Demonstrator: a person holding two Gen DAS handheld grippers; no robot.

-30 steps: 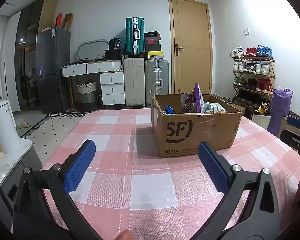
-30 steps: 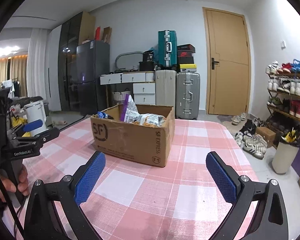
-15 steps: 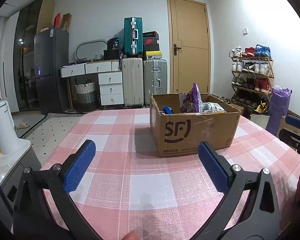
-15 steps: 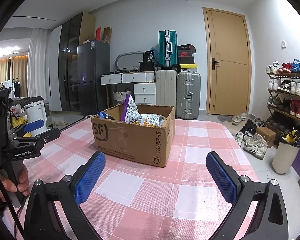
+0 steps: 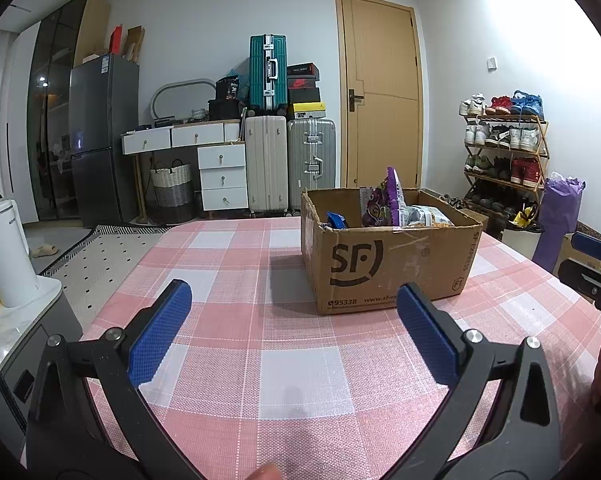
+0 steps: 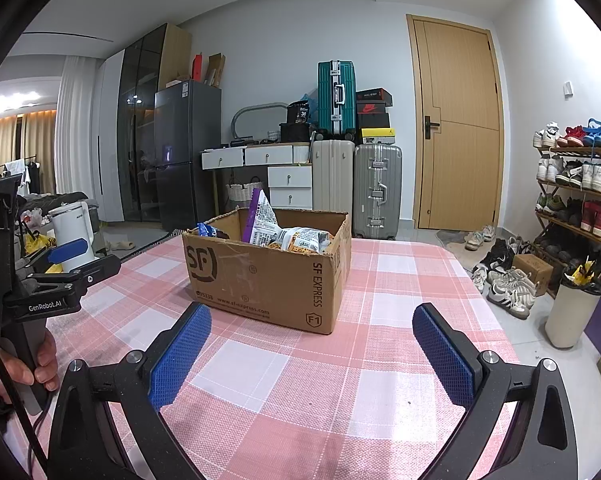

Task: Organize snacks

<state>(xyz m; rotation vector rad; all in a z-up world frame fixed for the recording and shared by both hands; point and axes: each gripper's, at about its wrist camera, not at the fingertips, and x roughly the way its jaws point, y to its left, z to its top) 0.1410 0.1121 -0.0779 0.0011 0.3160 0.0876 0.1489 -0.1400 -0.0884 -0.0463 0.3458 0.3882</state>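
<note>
Both grippers (left [image 5: 290, 304], right [image 6: 312, 328]) hover with fingers wide; the crinkly, light bags [image 6: 300, 238] in the box [image 6: 268, 276] likely pinch best at the top seams.

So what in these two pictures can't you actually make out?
- Lower contents of the cardboard box: its walls hide them in both views; only the tops of the purple snack bag and a blue packet show.
- Right tool: cut off by the left view's edge.
- Left tool: in the right view only one blue pad shows.
- Small print on the snack bags: too small to read.
</note>
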